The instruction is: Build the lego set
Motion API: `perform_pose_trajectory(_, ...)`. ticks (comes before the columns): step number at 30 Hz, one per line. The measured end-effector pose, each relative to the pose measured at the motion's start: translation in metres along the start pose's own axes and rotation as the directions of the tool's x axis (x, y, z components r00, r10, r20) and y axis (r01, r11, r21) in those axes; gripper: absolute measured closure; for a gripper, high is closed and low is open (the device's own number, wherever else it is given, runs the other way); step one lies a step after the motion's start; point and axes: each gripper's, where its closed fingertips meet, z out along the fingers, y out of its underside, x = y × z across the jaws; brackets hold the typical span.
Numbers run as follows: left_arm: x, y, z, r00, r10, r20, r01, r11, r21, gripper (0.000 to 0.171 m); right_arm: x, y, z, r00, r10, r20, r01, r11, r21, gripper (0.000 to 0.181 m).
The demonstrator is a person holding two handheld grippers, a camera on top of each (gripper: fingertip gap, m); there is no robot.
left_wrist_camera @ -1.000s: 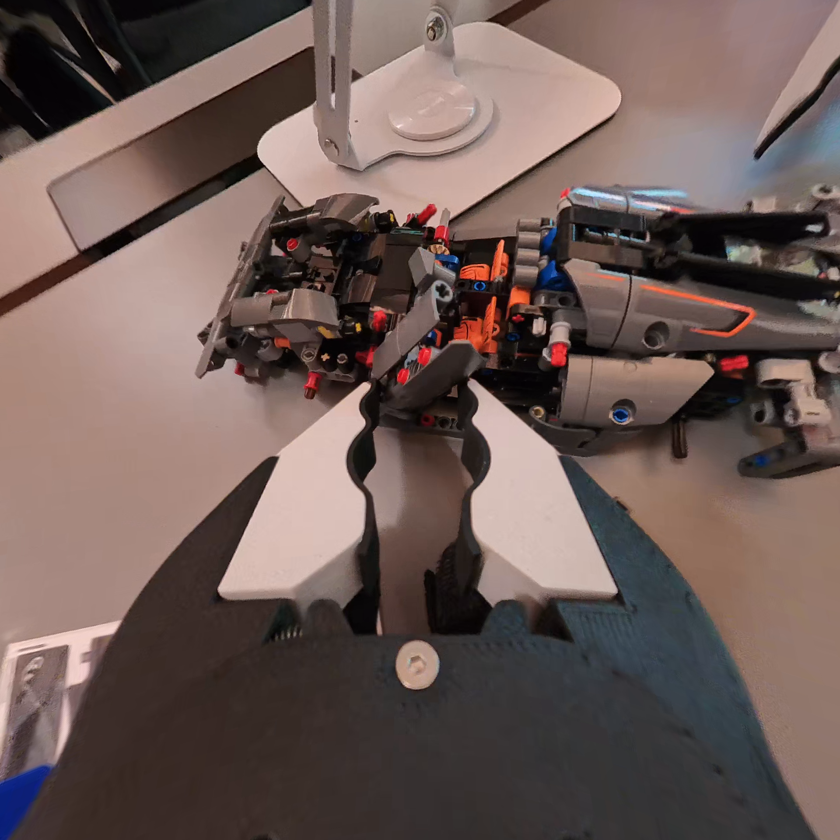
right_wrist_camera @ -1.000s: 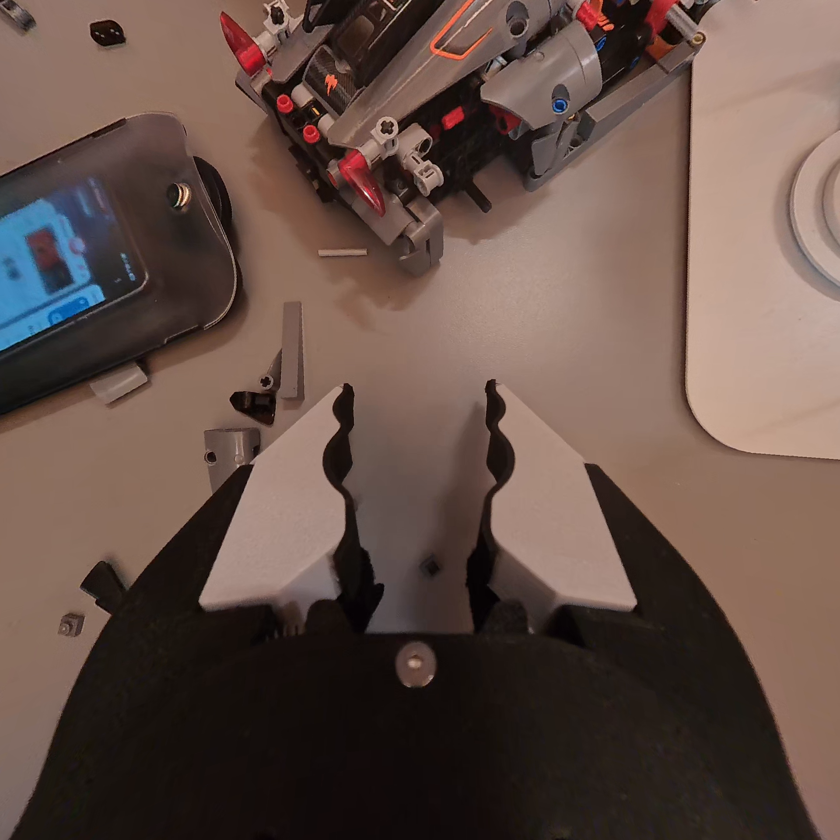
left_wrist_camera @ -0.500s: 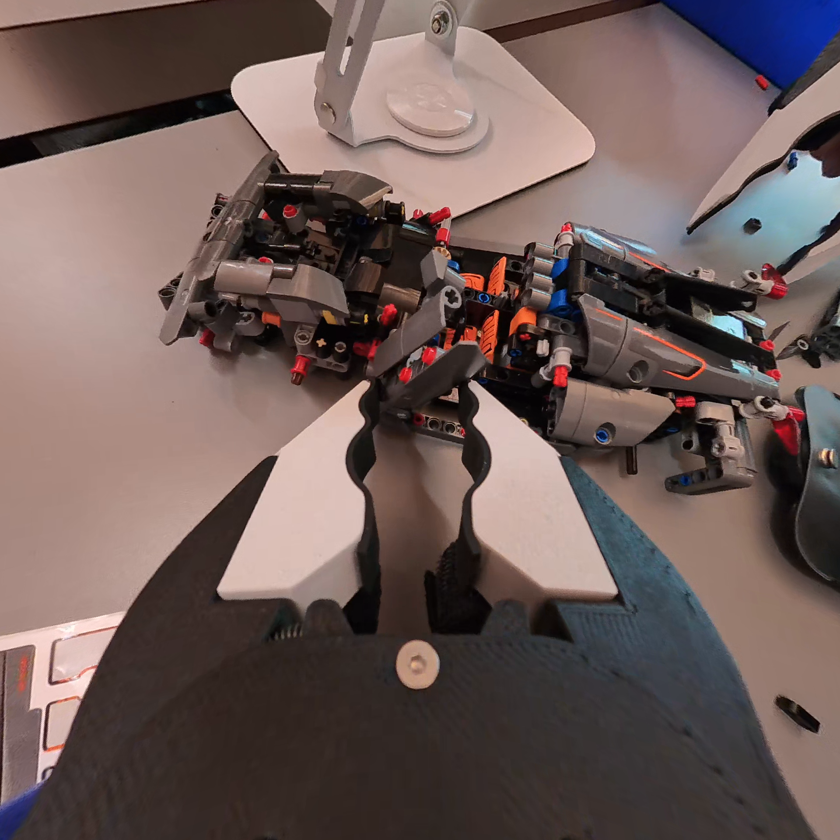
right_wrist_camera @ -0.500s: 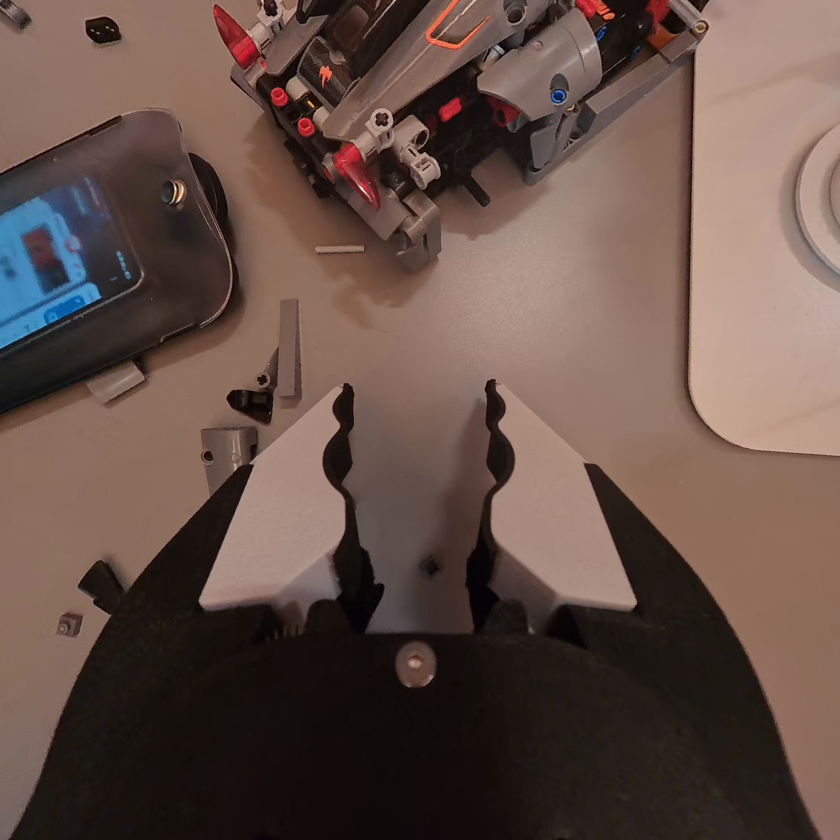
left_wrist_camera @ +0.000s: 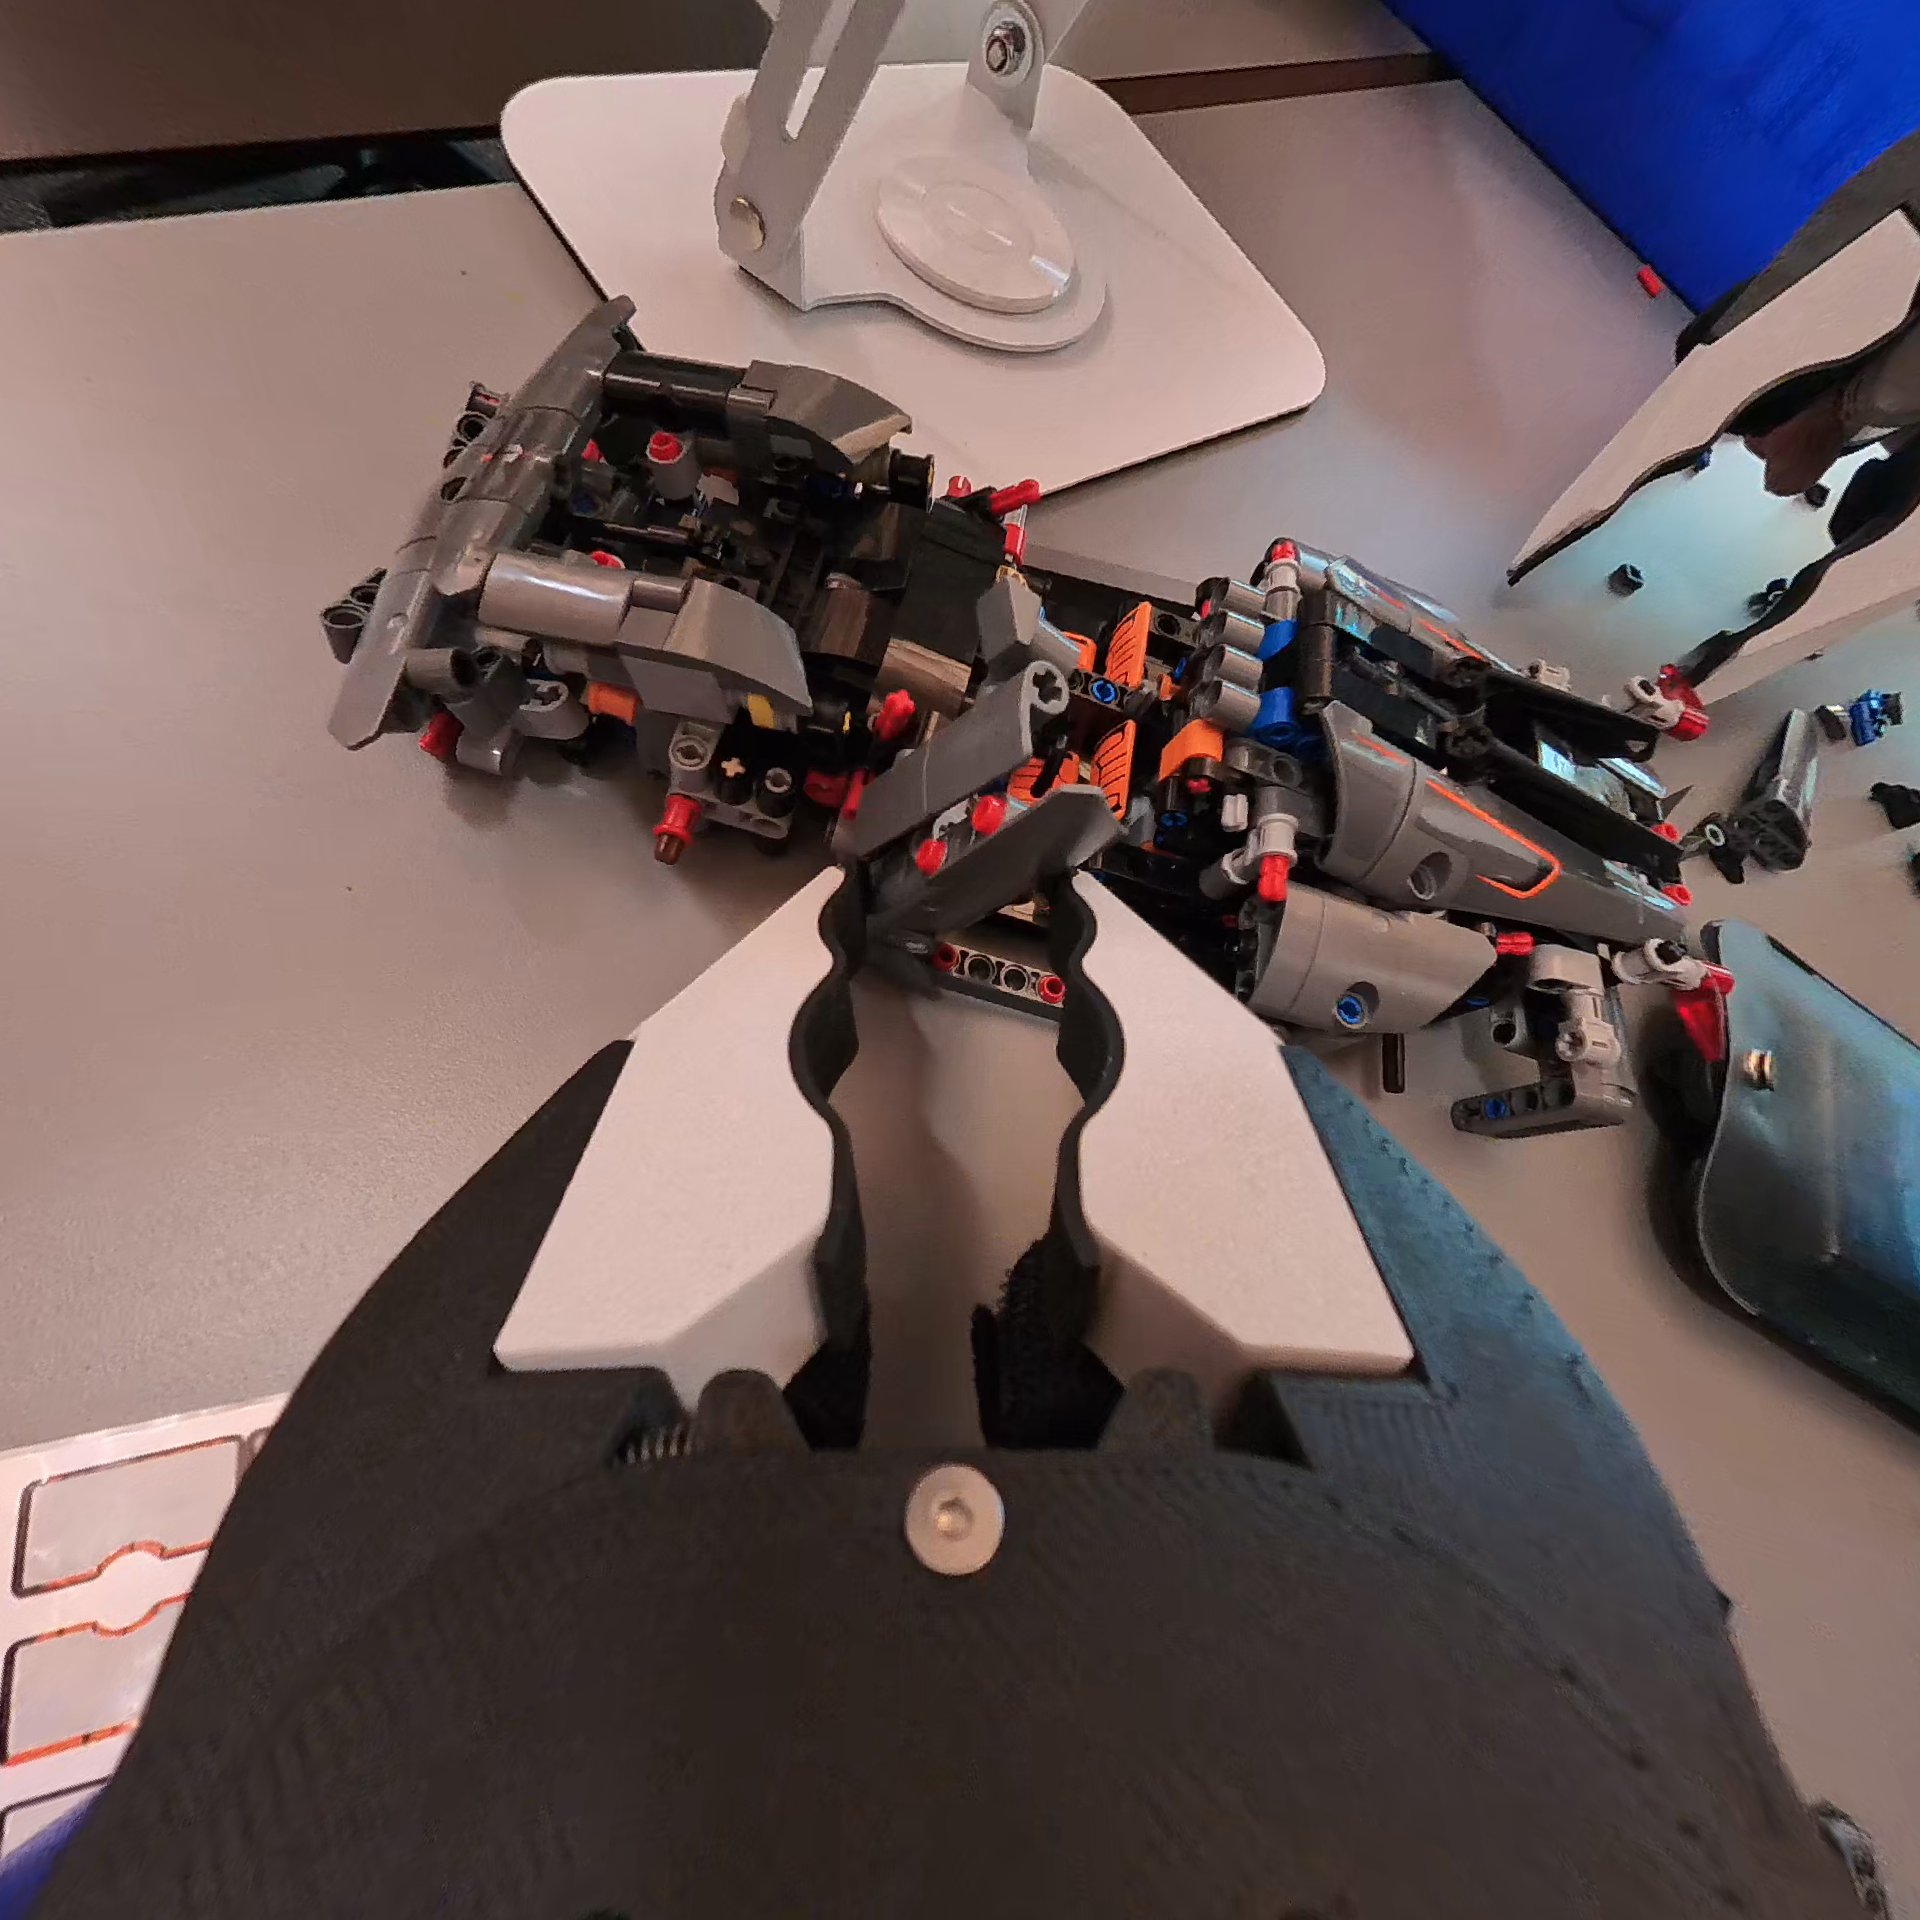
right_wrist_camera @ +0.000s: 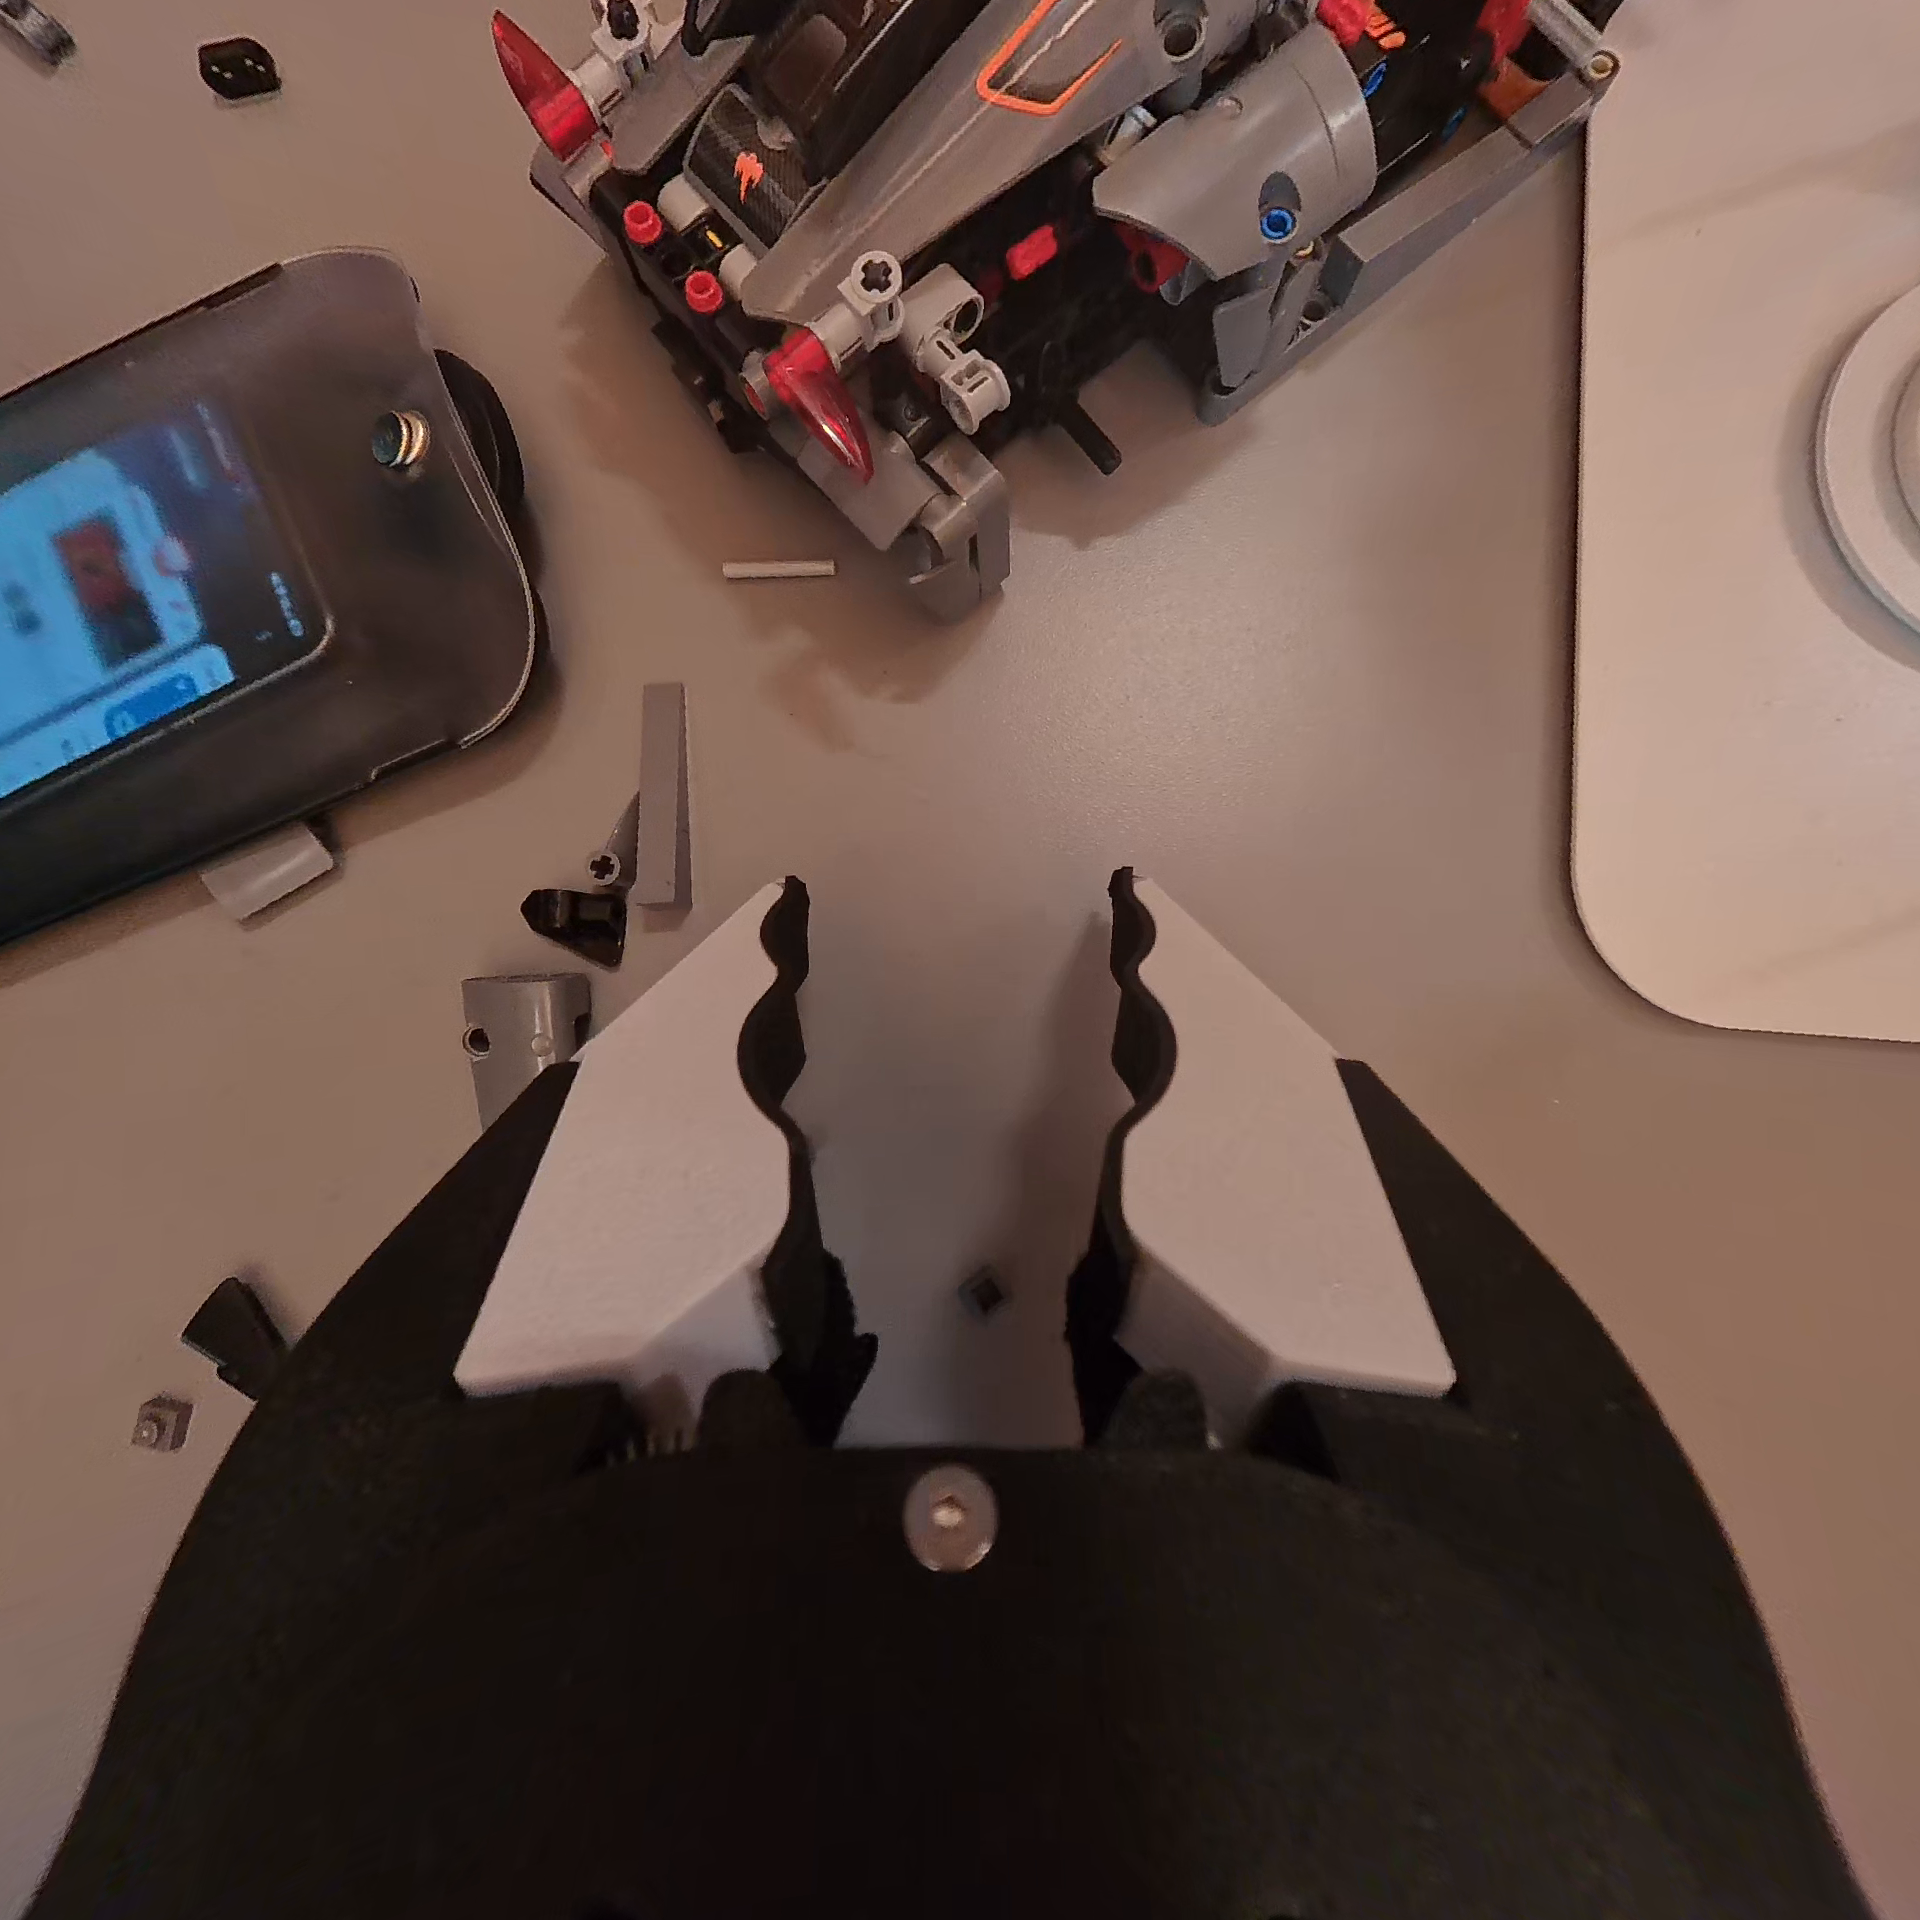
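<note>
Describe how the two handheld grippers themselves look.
The left gripper and right gripper look alike: a wide black, rough-textured printed body with a silver screw at its centre, and two pale grey wedge-shaped fingers lined with wavy black pads. No cables or sleeves show.

Lego car: grey and black, with red pins, orange and blue parts, orange outline stripe on a grey panel. Left gripper: white fingers, black wavy pads, black body. Table: plain grey. Stand base: white. Loose wedge piece: grey. Phone: dark case, blue-lit screen.
</note>
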Motion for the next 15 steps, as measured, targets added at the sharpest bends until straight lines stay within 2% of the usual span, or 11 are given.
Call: perform_pose_trajectory(15,0.0004,0.0002,-0.0002,0.997,-0.066,-0.046,0.065,0.998,-0.024,0.137,0.0000,0.0001,0.0000,1.000,-0.002,0.000,0.002,1.000,-0.001,0.124)
